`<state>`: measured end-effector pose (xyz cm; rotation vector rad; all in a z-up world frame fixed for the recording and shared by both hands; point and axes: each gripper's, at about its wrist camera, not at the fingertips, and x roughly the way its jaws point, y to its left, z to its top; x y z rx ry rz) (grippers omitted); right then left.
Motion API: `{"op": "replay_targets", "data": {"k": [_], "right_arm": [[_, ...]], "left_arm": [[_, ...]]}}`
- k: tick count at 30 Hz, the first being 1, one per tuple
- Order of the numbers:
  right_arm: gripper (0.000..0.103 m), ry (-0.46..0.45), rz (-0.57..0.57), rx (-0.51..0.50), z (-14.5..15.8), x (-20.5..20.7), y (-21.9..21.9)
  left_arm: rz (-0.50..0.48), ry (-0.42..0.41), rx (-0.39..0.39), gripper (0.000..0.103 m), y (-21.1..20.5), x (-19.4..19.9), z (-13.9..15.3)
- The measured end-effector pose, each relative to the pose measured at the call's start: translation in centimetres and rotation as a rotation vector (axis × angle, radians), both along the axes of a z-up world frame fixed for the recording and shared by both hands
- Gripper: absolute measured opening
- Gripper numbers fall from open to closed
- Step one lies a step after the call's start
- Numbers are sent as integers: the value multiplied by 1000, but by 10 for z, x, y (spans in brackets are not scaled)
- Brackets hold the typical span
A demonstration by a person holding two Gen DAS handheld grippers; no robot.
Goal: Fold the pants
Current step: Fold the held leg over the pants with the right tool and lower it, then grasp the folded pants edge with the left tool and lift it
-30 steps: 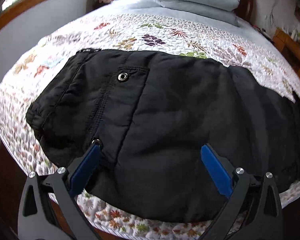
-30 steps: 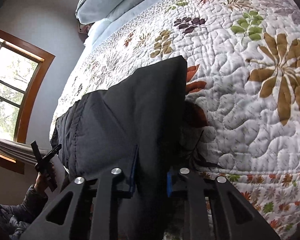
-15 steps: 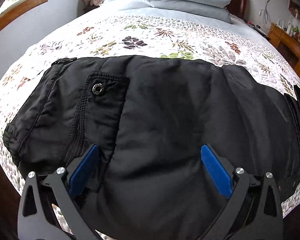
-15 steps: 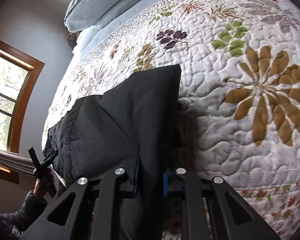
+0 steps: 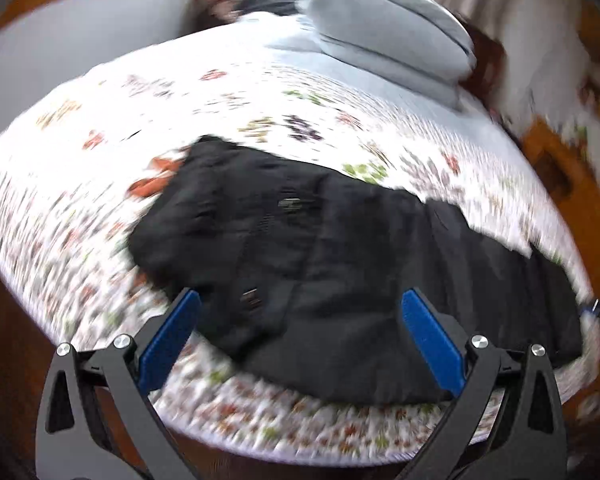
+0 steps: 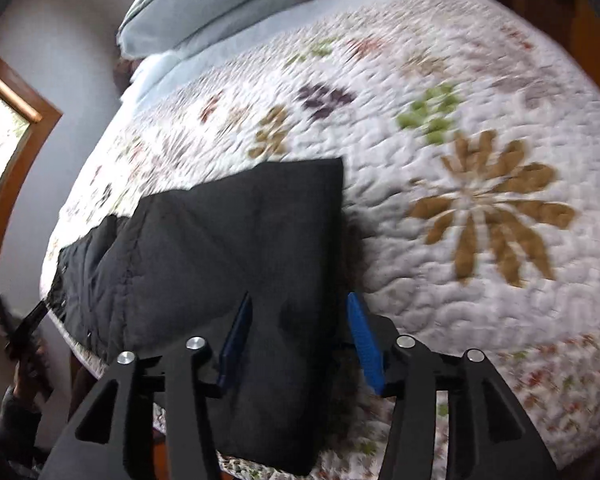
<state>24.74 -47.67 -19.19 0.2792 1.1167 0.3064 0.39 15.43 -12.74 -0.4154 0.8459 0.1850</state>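
Left wrist: your left gripper point(image 5: 300, 332) is wide, holding nothing, above pants point(image 5: 340, 240).
Right wrist: your right gripper point(image 6: 300, 320) is part-open, straddling pants point(image 6: 228, 248) on quilt point(image 6: 480, 140).

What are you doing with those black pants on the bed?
A person with a gripper in each hand is folding the black pants on the flowered quilt. Right now neither one grips them. The left gripper hangs wide open above the waist end, and the picture is blurry. The right gripper is open at the leg end, with a blue finger on each side of the cloth. The pants lie stretched along the near edge. Pillows sit at the head.
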Motion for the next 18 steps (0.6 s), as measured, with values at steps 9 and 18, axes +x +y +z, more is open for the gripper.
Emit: {"op": "replay_targets", "data": {"k": [9, 18], "right_arm": [[52, -49, -41, 3, 15, -43, 14], [52, -61, -9, -1, 24, -60, 34]], "left_arm": [[240, -43, -602, 83, 76, -26, -62], [272, -1, -717, 81, 83, -4, -94]]}}
